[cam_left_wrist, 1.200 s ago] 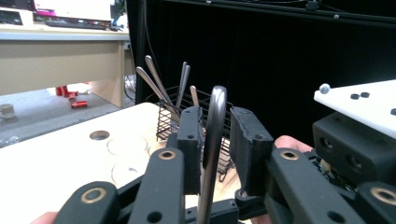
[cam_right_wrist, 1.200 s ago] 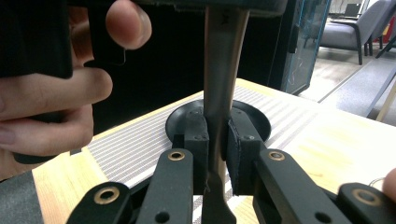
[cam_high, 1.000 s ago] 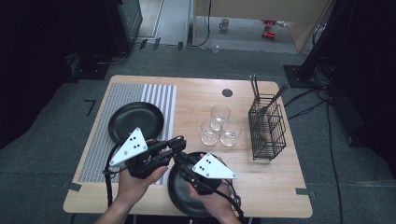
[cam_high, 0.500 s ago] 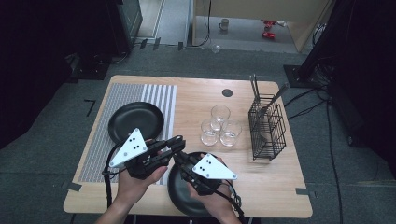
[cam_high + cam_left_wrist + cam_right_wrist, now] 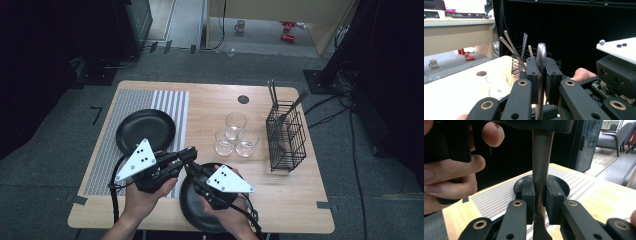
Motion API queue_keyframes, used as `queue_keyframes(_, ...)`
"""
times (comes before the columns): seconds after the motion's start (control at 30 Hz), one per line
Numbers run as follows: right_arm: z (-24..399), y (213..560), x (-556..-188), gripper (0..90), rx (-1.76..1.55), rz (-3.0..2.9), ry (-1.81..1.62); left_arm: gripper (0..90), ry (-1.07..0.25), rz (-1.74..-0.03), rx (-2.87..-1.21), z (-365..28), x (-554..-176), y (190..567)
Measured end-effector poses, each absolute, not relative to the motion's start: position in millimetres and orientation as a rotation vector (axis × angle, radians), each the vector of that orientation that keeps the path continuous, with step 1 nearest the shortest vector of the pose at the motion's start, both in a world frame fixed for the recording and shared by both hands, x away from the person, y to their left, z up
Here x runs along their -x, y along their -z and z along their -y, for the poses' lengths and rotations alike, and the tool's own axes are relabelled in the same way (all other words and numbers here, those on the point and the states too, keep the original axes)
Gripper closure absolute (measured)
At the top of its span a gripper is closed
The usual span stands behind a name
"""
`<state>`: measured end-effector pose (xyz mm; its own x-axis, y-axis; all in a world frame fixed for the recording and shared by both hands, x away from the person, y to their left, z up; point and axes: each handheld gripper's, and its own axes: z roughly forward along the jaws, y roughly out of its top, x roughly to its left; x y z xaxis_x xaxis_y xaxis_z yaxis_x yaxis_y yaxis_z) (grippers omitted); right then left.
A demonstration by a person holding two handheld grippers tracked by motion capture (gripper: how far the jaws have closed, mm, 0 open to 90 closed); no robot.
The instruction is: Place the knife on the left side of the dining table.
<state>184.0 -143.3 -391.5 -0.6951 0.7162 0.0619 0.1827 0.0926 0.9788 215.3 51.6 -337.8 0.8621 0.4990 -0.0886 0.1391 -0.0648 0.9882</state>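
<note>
High view: at the near edge of the wooden table (image 5: 280, 210) the person's two hands meet over a black plate (image 5: 192, 210). The left gripper (image 5: 189, 154) and the right gripper (image 5: 192, 172) both pinch one metal utensil (image 5: 541, 65); the left gripper's jaws have just been closing on it, the right gripper's easing slightly apart, yet each pair still presses on the metal. In the left gripper view the handle end stands up between the black pads; in the right gripper view the shaft (image 5: 540, 170) runs up into the other tool. Further out, a second black plate (image 5: 146, 131) sits on a striped grey mat (image 5: 107, 150), three empty glasses (image 5: 235, 136) cluster mid-table, and a black wire cutlery basket (image 5: 286, 139) holds utensils. Beyond the table lies grey carpet, with cables, a mug (image 5: 240, 25) and red objects (image 5: 287, 31) on the pale floor.
</note>
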Motion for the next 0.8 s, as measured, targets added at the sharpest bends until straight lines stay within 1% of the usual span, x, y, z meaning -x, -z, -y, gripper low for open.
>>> queue_keyframes(0.1, 145.6, 390.6, -184.2, 69.7, -0.890, -1.932, -1.641, 85.2, -0.322, -0.501, -1.627, -52.6, -214.2, 336.5)
queue_keyframes(0.3, 152.5, 390.3, -185.6, 56.8, -0.919, -1.932, -1.644, 85.3, -0.337, -0.511, -1.616, -55.8, -215.4, 335.9)
queue_keyframes(0.4, 155.7, 390.8, -186.5, 48.6, -0.939, -1.940, -1.637, 85.3, -0.350, -0.519, -1.612, -58.8, -216.3, 335.2)
queue_keyframes(0.77, 171.2, 393.9, -188.5, 13.1, -1.045, -1.943, -1.513, 85.3, -0.373, -0.542, -1.596, -70.4, -220.6, 331.9)
queue_keyframes(0.8, 173.1, 394.5, -188.8, 11.7, -1.055, -1.945, -1.501, 85.3, -0.372, -0.545, -1.594, -71.0, -221.1, 332.0)
